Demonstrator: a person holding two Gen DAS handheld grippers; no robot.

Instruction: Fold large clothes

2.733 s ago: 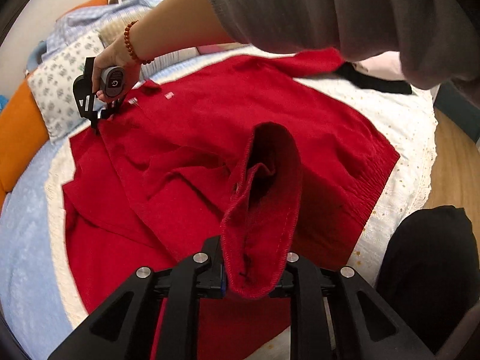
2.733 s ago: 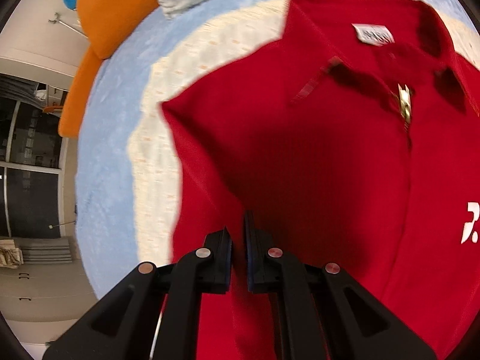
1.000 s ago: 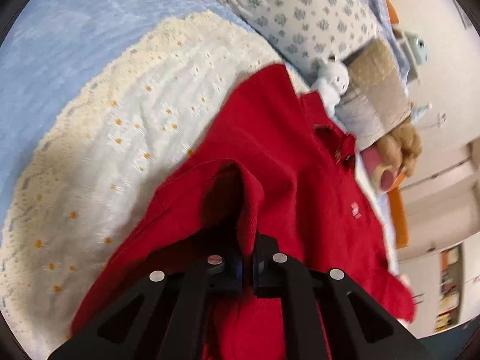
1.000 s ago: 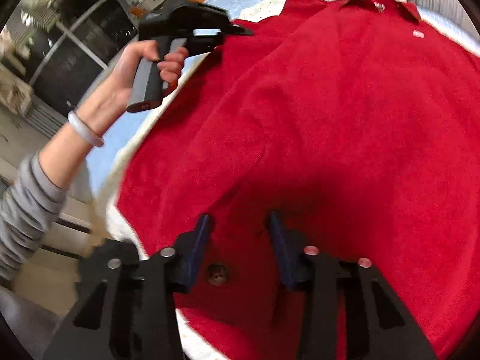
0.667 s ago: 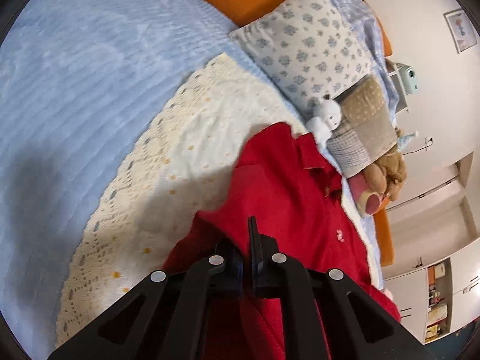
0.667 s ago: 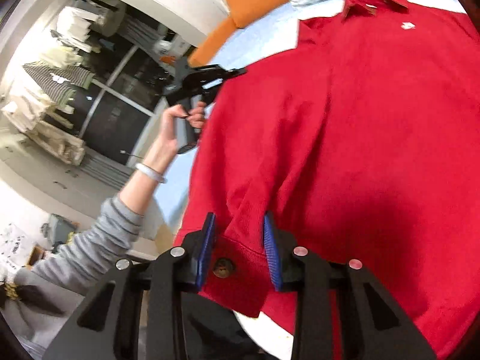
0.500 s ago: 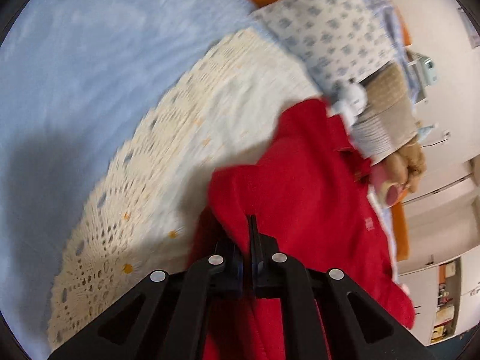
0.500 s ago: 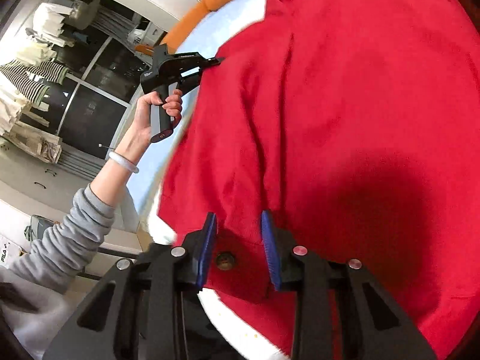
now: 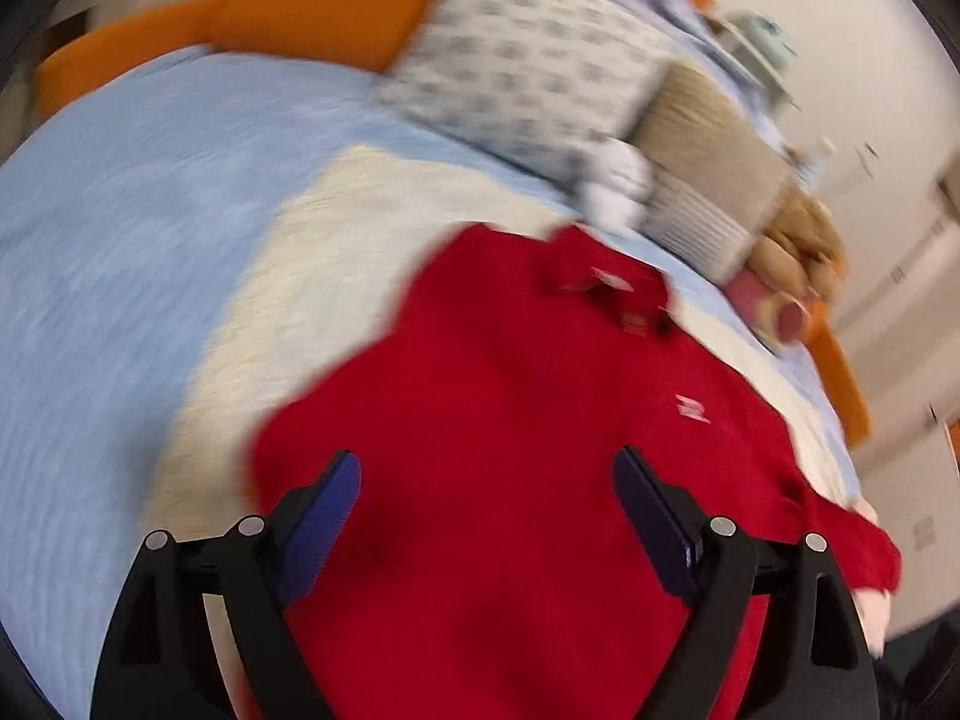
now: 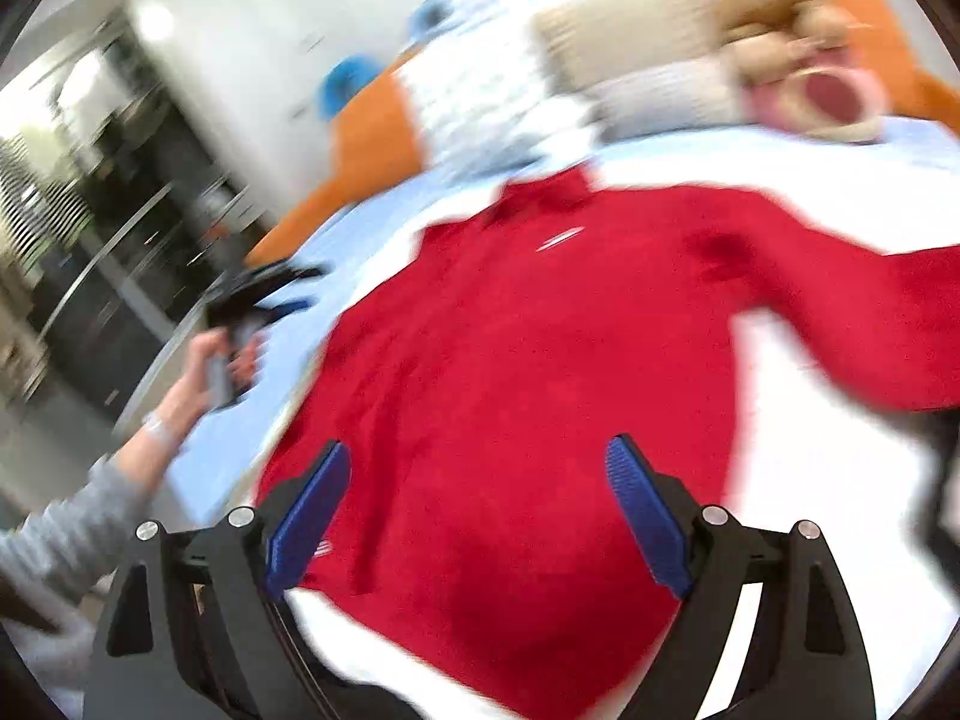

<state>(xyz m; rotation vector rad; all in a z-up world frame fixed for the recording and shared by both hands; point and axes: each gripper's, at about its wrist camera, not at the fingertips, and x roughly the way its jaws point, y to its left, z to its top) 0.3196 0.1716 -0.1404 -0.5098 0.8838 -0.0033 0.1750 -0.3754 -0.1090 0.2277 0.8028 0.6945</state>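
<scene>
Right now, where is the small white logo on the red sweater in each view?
Left wrist: the logo is right of centre, on the sweater, below the collar.
Right wrist: the logo is above centre, just below the collar.
Shared landmark: the collar.

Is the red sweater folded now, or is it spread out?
Partly folded: the red sweater lies flat, its right sleeve stretched out; the left side looks tucked in.

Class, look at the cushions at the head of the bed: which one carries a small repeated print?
The pale grey pillow beside the plain orange cushion; the others are unprinted.
</scene>
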